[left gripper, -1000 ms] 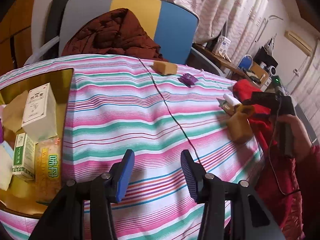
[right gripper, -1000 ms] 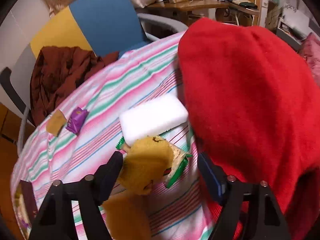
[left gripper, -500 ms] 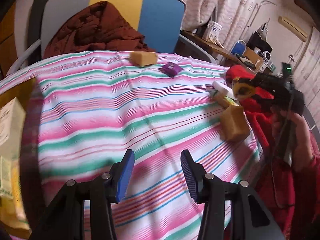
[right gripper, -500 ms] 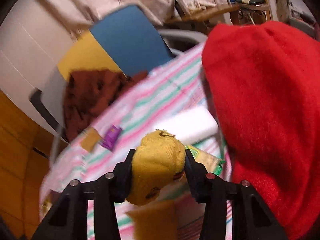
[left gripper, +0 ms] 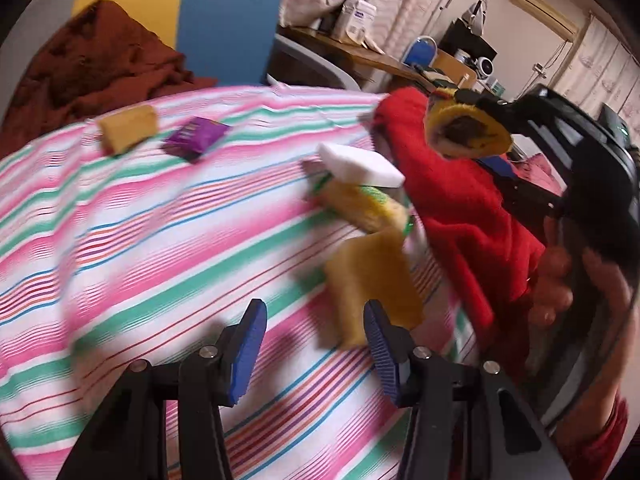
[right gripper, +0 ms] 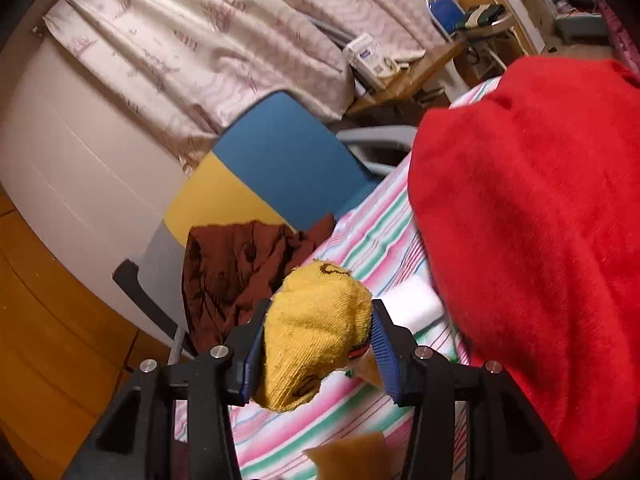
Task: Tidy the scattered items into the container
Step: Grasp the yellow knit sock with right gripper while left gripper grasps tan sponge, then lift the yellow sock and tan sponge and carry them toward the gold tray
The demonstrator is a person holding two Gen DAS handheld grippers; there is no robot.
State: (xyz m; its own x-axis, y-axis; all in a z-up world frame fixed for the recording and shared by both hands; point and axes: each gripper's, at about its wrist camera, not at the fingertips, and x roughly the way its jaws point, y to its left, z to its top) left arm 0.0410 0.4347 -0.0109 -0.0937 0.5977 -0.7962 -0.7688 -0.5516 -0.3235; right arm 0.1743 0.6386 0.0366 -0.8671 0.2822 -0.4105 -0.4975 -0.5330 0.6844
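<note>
Covering the surface is one striped pink, green and white cloth [left gripper: 168,216], with one bulky red fleece garment [right gripper: 532,240] at its edge. Scattered on it lie two tan sponge blocks [left gripper: 372,288], one white foam block [left gripper: 360,162], one purple foil packet [left gripper: 196,136]. The right gripper [right gripper: 316,348] pinches one yellow knitted sock [right gripper: 316,328] above the surface; the left gripper [left gripper: 312,340] is spread, holding nothing.

A striped cloth [left gripper: 160,216] is covering the counter. A brown jacket [left gripper: 88,68] is lying on the blue-and-yellow chair [right gripper: 276,176]. Patterned curtains [right gripper: 192,40] are hanging behind; a red blanket [right gripper: 532,216] is bunching alongside.
</note>
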